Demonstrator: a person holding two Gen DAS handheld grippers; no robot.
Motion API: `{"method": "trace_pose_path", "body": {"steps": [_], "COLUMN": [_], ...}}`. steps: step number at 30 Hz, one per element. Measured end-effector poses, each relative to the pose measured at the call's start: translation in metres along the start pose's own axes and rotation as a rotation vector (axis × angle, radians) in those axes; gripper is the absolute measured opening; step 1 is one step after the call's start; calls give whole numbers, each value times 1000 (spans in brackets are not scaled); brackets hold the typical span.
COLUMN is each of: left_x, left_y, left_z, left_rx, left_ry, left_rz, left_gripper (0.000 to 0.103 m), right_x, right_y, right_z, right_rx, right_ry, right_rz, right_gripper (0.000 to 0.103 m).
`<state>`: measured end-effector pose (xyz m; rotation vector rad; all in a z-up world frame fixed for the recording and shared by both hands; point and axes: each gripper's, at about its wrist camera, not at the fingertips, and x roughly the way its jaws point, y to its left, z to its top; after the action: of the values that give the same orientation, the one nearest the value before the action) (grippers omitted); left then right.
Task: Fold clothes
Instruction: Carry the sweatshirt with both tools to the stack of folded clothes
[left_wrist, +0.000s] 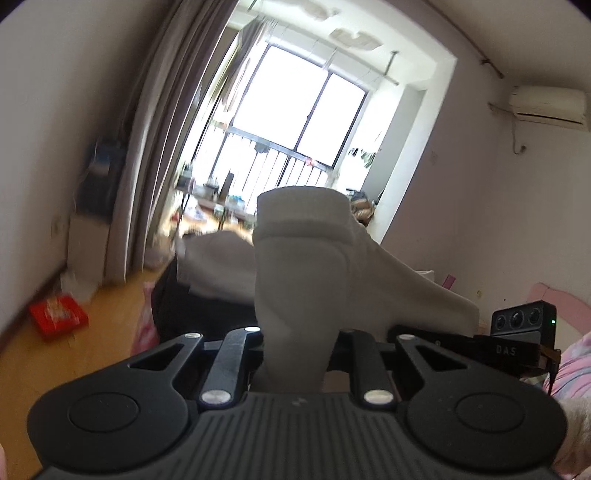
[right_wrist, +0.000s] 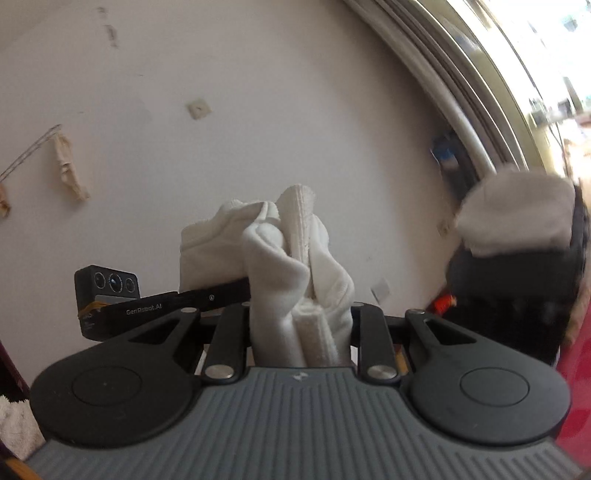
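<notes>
Pinching a white garment (right_wrist: 295, 280) at frame centre, right gripper (right_wrist: 299, 325) clamps bunched terry folds; left gripper (left_wrist: 295, 343) clamps another part (left_wrist: 306, 266). Soft, light, limp, grippy by the look: grab hems or corners, not bunches. Farther off, a pale heap (right_wrist: 517, 218) sits right of frame.

Garment (left_wrist: 306, 258): white, soft knit fabric, bunched and raised off any surface. One gathered portion stands upright, pinched at its base, with a fold trailing right. In the right wrist view a second bunch (right_wrist: 295, 280) shows ribbed edging, crumpled, likewise upright.
</notes>
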<state>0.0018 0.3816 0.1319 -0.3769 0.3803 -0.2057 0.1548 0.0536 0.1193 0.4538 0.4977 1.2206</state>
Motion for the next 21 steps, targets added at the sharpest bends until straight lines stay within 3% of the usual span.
{"method": "trace_pose_path", "body": {"steps": [8,15,19,21], "left_x": [80,154,192,209], "left_y": [85,154,192,209], "left_z": [-13,-28,-36,-39], "left_rx": [-83,-208,-293,-338], "left_ry": [103,241,320,348], "left_rz": [-42,7,50,73], "left_gripper": [18,20,37,41], "right_x": [51,104,123,126], "right_y": [-84,-169,-217,-241], "right_z": [-1,-16,-33,-42], "right_rx": [155,291,382,434], "right_ry": [65,132,181,183], "right_rz": [-126,-214,-268,-304], "right_gripper": [21,21,26,32]}}
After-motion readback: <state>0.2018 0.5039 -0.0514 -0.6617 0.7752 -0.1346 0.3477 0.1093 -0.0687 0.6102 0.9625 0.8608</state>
